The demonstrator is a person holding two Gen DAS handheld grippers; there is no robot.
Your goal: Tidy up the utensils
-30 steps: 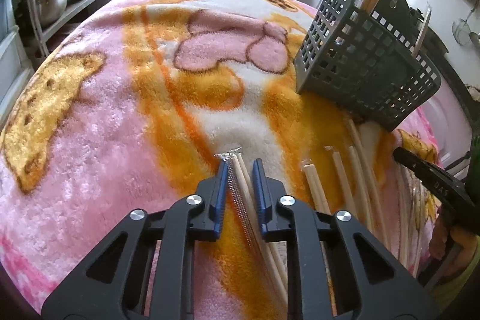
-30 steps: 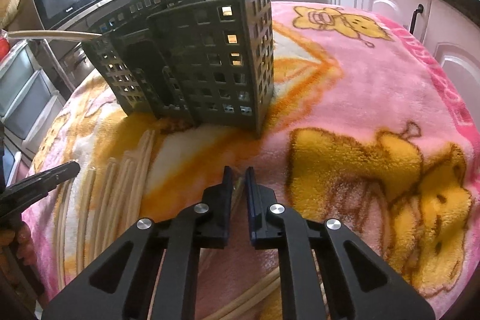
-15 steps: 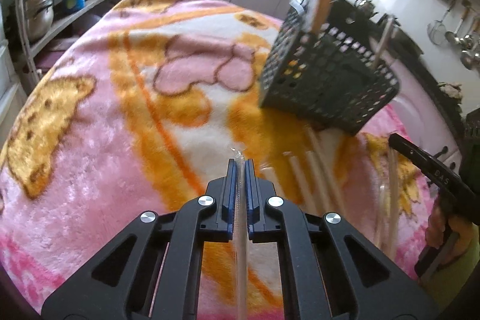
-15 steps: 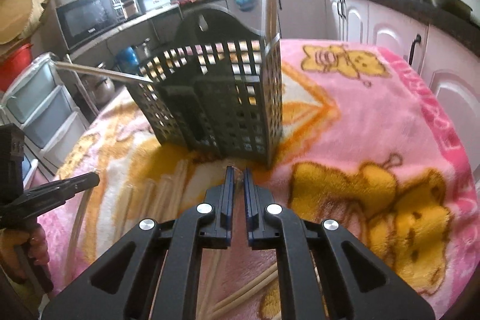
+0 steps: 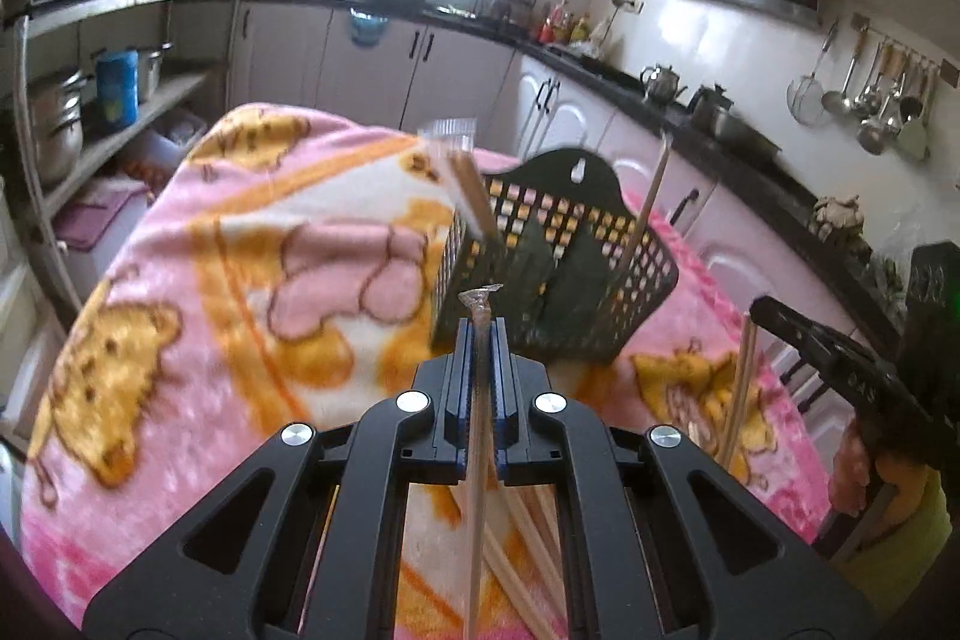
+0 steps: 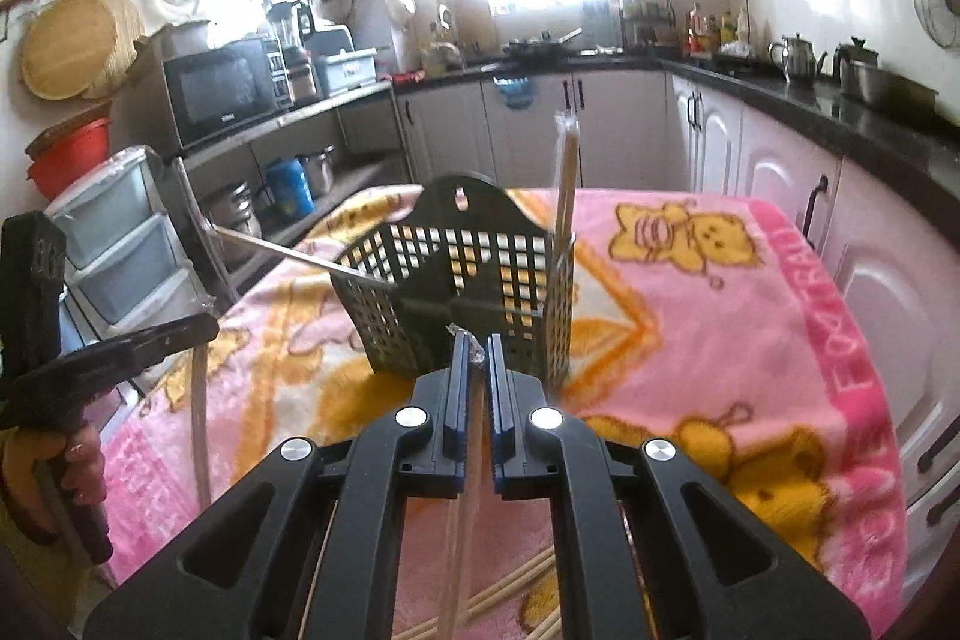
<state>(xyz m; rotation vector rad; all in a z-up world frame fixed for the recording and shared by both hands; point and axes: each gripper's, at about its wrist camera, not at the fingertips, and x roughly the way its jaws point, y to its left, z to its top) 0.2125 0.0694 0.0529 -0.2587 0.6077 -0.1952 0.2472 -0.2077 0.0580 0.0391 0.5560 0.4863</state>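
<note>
A dark grey slotted utensil basket (image 5: 558,280) (image 6: 456,292) stands on the pink blanket. It holds a wrapped chopstick pair (image 5: 465,184) (image 6: 567,172) upright and another stick (image 5: 651,196) (image 6: 288,250) leaning out. My left gripper (image 5: 480,334) is shut on a plastic-wrapped chopstick (image 5: 477,460), held above the blanket just short of the basket. My right gripper (image 6: 475,346) is shut on a second wrapped chopstick (image 6: 456,550), also raised and facing the basket. Each gripper shows in the other's view, the right gripper (image 5: 840,358) and the left gripper (image 6: 150,346).
Several loose chopsticks (image 5: 522,520) (image 6: 510,592) lie on the blanket (image 5: 240,280) under the grippers. Shelves with pots (image 5: 54,124) stand to the left, a counter with kettles (image 6: 798,58) and white cabinets to the right. A person's hand (image 6: 72,472) grips the left tool.
Both grippers closed on wrapped chopsticks lying on the blanket and lifted them up. The views tipped upward, so the basket now sits lower and the kitchen behind shows.
</note>
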